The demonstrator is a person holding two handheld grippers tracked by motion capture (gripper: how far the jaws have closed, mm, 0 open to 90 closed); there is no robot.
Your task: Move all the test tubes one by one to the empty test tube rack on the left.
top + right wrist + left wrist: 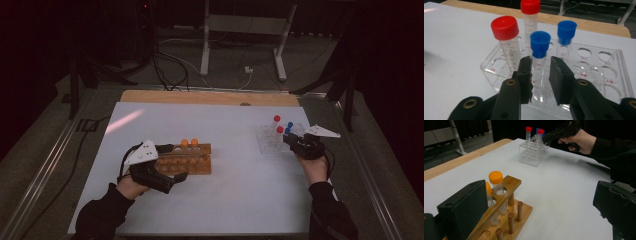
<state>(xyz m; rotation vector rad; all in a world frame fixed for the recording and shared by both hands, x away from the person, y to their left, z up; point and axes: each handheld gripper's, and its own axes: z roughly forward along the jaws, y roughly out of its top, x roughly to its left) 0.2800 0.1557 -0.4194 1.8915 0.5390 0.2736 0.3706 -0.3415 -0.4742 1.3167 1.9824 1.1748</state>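
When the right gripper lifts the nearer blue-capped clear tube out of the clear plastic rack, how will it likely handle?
The blue-capped clear plastic tube looks empty, so probably light. Its smooth round wall may slip or twist between the right gripper's flat jaws, which flank it below the cap. Upright in the clear plastic rack, it should lift straight out; laid down, it would likely roll.

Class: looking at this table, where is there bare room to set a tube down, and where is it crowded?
Free: the white sheet between the wooden rack and the clear rack, plus the far-left stretch. Crowded: around each rack, where the left gripper and right gripper work.
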